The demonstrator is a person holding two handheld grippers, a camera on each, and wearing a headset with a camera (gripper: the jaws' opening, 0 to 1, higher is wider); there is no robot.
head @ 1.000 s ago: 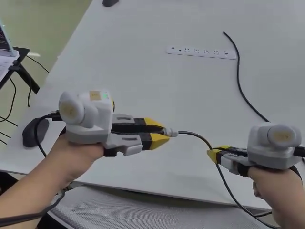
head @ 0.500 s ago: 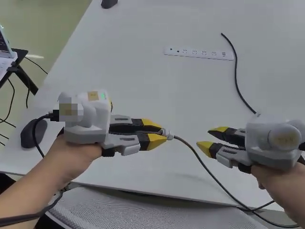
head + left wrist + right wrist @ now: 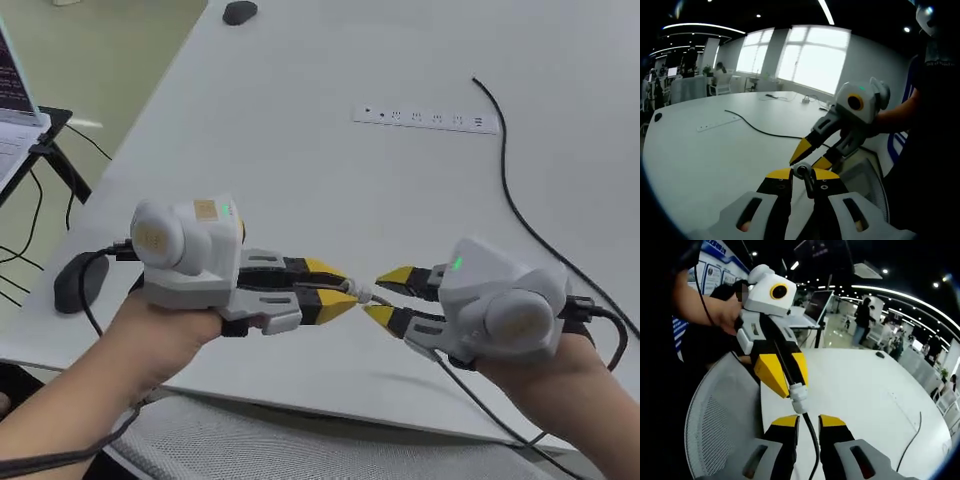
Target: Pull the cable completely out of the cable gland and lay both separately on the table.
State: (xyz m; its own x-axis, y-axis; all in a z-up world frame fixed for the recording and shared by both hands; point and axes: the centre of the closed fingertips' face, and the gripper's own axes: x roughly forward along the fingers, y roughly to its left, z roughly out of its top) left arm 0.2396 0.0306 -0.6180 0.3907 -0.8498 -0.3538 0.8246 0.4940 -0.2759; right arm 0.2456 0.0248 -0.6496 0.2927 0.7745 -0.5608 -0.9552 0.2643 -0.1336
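Grippers, head view: left gripper [image 3: 350, 290] pinches gland [image 3: 362, 294]; right gripper [image 3: 375, 296] spread, tip to tip with it, over table [image 3: 300, 150] edge.
Gland, left gripper view: long axis along the jaws, pointing at right gripper.
Cable, right gripper view: cable [image 3: 813, 440] leaves gland, passing between the spread jaws.

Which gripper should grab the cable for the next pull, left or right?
Right. The left gripper is shut on the cable gland, while the right gripper is open with the cable between its fingers just behind the gland; it likely only needs to close and pull.
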